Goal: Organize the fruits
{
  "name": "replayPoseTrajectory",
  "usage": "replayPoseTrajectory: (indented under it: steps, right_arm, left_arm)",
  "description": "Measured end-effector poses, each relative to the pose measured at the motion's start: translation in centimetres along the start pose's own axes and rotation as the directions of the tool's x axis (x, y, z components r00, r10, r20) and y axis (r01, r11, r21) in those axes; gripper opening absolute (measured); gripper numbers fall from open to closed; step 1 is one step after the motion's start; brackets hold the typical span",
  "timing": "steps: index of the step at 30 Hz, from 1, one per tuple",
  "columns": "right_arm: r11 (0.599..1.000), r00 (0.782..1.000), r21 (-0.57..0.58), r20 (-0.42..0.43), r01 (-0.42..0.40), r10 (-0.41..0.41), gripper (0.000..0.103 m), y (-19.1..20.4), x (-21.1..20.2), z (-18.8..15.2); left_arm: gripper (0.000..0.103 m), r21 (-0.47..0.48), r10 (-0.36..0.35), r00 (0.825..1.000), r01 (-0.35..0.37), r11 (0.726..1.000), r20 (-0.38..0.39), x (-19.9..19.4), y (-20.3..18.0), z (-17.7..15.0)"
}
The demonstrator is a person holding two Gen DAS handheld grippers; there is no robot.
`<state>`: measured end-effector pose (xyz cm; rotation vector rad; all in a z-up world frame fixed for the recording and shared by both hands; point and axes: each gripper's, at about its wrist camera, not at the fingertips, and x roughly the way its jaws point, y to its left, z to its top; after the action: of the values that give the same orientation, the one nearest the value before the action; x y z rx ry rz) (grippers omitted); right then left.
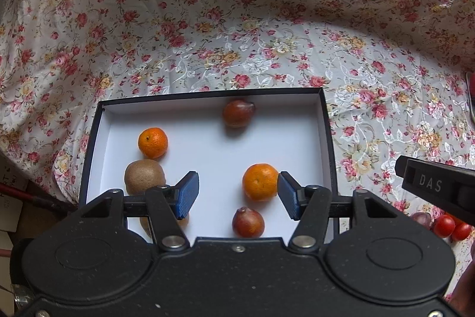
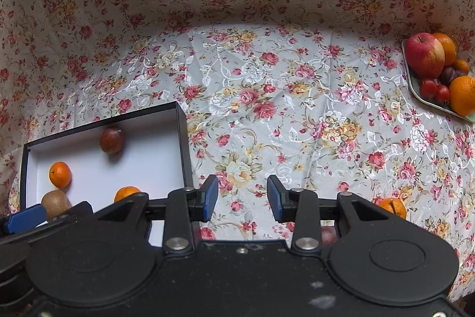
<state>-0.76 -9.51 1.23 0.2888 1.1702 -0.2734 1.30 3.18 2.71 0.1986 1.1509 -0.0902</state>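
A dark-rimmed box [image 1: 210,95] with a white floor holds two tangerines [image 1: 153,143] [image 1: 260,181], a kiwi [image 1: 144,176] and two dark red fruits [image 1: 239,113] [image 1: 248,223]. My left gripper [image 1: 239,193] hovers over the box, open; the nearer tangerine lies on the floor below its right pad [image 1: 286,195], not gripped. My right gripper [image 2: 243,198] hangs over the flowered cloth to the right of the box [image 2: 104,121], jaws apart with a narrow gap and nothing between them. A tangerine [image 2: 392,207] lies on the cloth, partly hidden behind its right finger.
A plate [image 2: 415,88] at the far right carries an apple [image 2: 424,55], oranges [image 2: 463,94], cherry tomatoes [image 2: 435,89] and plums. Loose cherry tomatoes [image 1: 451,226] lie on the cloth by the right gripper's body [image 1: 436,186]. The cloth rises in folds at the back.
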Motion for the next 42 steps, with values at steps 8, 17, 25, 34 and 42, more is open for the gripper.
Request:
replayPoseTrajectory:
  steps: [8, 17, 25, 34, 42]
  right_arm:
    - [0.999, 0.999, 0.008, 0.02, 0.049, -0.049, 0.039, -4.1, -1.3, 0.0]
    - [0.983, 0.999, 0.174, -0.011, 0.054, -0.053, 0.039, -11.5, -1.5, -0.8]
    - [0.91, 0.967, 0.365, 0.087, 0.194, -0.241, 0.039, -17.4, -2.5, -2.6]
    - [0.924, 0.969, 0.317, 0.05, 0.214, -0.241, 0.039, -20.2, -2.7, -3.0]
    - [0.922, 0.971, 0.369, 0.153, 0.119, -0.186, 0.039, -21.6, -3.5, -4.4]
  left_arm:
    - [0.063, 0.061, -0.028, 0.999, 0.027, 0.998, 0.025, -0.9, -4.6, 0.1]
    - [0.063, 0.131, -0.07, 0.996, 0.064, 0.989, 0.048, -1.5, -9.7, -0.2]
    - [0.063, 0.163, -0.096, 0.995, 0.089, 0.983, 0.037, -1.1, -13.0, -0.5]
    - [0.063, 0.192, -0.115, 0.993, 0.107, 0.976, 0.027, -1.1, -15.6, -0.8]
    - [0.063, 0.207, -0.126, 0.992, 0.118, 0.971, 0.023, -1.3, -17.3, -1.0]
